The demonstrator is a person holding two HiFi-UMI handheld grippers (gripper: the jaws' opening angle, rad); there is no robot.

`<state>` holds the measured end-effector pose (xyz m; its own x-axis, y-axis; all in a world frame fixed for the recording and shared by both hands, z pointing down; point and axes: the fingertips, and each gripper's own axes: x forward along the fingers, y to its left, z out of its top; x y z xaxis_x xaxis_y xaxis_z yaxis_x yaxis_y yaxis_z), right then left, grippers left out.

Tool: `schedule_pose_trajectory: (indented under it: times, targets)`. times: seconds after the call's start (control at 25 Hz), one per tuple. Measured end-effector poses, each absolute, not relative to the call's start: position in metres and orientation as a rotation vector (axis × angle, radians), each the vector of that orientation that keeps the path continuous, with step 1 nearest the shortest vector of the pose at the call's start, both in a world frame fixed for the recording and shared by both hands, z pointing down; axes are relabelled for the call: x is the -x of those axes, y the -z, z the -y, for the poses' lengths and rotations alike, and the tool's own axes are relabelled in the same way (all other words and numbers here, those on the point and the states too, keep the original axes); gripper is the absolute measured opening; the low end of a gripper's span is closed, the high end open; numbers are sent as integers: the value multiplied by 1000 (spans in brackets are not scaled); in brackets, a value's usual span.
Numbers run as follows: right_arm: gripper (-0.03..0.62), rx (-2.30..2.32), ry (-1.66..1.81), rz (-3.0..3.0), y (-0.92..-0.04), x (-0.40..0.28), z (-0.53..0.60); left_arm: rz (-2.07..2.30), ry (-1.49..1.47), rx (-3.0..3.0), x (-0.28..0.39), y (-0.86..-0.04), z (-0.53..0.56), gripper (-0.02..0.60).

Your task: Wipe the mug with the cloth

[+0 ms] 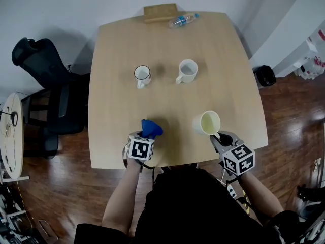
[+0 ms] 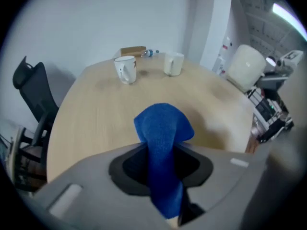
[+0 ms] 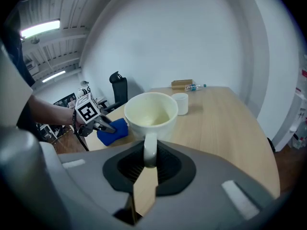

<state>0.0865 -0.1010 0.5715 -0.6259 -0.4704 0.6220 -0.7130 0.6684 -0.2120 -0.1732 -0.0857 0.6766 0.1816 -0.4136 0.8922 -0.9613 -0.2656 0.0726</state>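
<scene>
table [image 1: 228, 55] of pale wood, dark plank floor [image 1: 289, 103], white wall [image 1: 61, 9] behind.

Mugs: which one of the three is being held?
The pale yellow mug at the front right: the right gripper grips its handle. The dark-rimmed mug and the white mug stand free farther back.

Blue cloth [image 2: 163, 143], pale cream mug [image 3: 151, 111], white far mug [image 1: 187, 70]. Light wood-grain table [image 1: 223, 60], dark brown wood floor [image 1: 289, 100], black chair [image 1: 40, 60]. White marker cube [image 1: 140, 149] with black squares.
</scene>
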Motion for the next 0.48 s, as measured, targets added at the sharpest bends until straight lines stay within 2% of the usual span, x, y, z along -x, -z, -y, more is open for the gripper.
schedule_pose_trajectory:
  times: [0.2,0.36,0.48]
  targets:
    - [37,-862,-560,2437,-546,-72,99,1266,-596,-2197,138,-564,101,120]
    - [37,-831,-721,2535,-519,-52,102,1275,-602,-2703,93,-455,99,120]
    - [37,-840,-906,2604,-496,-37,112,1300,-666,-2915,53,-406,94,120]
